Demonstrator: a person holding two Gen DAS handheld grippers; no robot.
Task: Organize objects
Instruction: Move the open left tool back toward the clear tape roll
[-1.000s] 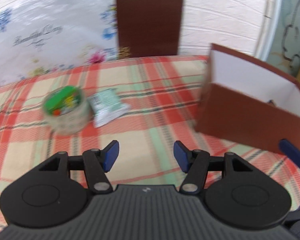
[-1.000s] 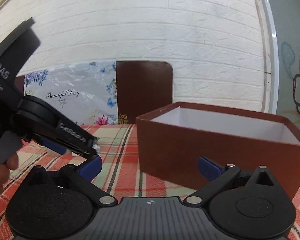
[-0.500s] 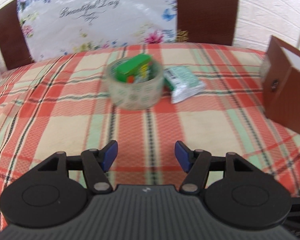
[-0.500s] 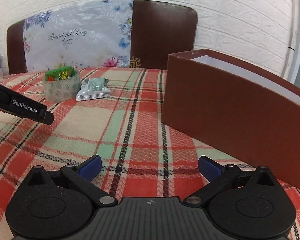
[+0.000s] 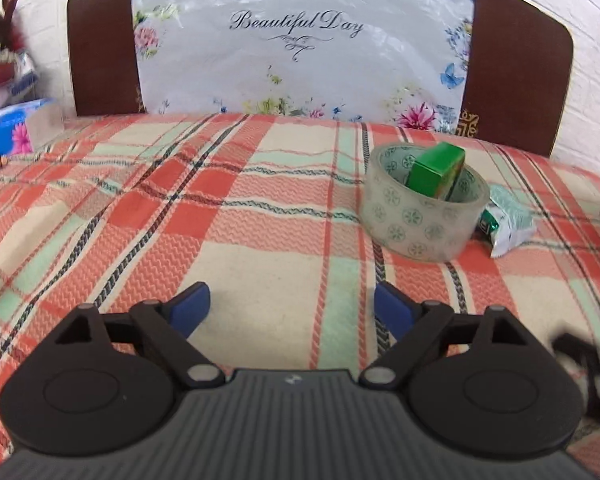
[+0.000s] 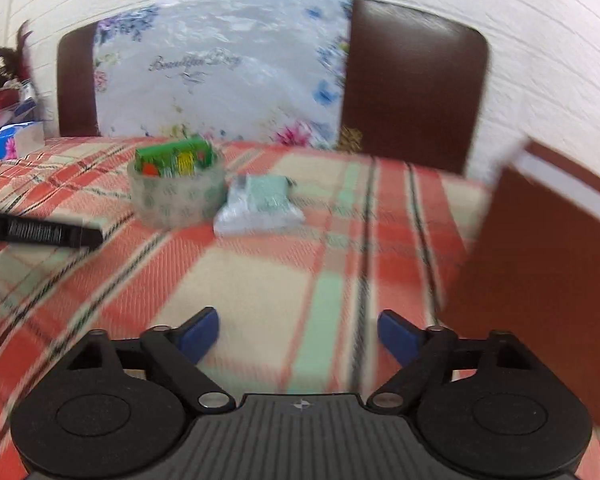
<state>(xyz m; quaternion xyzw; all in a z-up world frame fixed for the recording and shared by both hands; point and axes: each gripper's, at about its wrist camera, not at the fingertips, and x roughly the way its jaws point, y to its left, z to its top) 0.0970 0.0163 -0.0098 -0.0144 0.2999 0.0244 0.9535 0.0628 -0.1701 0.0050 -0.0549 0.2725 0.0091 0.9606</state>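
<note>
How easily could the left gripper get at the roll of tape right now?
Probably yes. The left gripper is open and empty, and only bare tablecloth lies between it and the tape roll, ahead to its right. The green box sits inside the roll.

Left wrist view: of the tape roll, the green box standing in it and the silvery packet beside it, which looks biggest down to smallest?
1. tape roll, clearly largest.
2 and 3. green box and silvery packet: they look alike, and both are partly hidden by the roll, so I won't rank them.
</note>
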